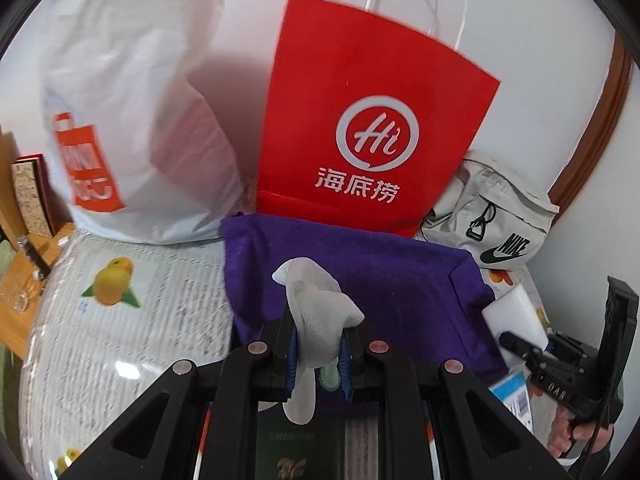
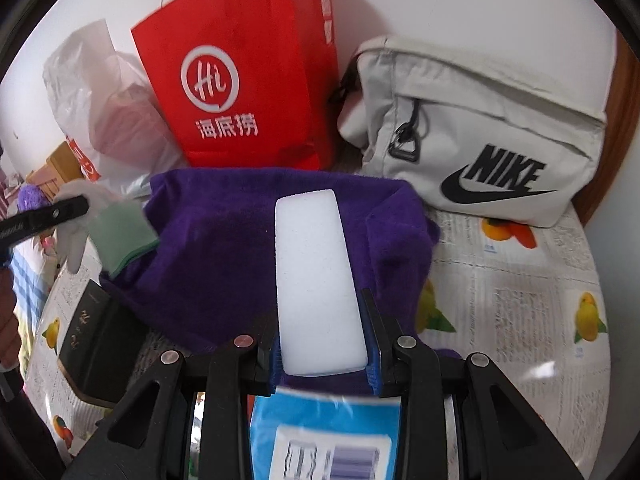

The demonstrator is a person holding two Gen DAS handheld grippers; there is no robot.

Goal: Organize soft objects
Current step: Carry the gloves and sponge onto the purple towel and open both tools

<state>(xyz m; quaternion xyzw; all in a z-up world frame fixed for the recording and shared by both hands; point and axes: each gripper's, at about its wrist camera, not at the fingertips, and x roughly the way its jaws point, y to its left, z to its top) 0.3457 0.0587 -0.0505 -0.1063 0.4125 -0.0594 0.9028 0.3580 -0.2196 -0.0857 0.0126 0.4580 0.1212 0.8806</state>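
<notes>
Currently I log both items airborne above the purple cloth: left gripper pinching a white sock, right gripper clamping a white sponge (neither yet placed).

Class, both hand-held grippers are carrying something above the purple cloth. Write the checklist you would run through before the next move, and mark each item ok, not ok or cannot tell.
1. Left hand-held gripper shut on the white sock: ok.
2. Right hand-held gripper shut on the white sponge block: ok.
3. Purple cloth lies below both loads: ok.
4. Green pad is gripped together with the sock: cannot tell.
5. The two hand-held grippers are apart: ok.
6. Red paper bag stands upright behind the cloth: ok.
</notes>
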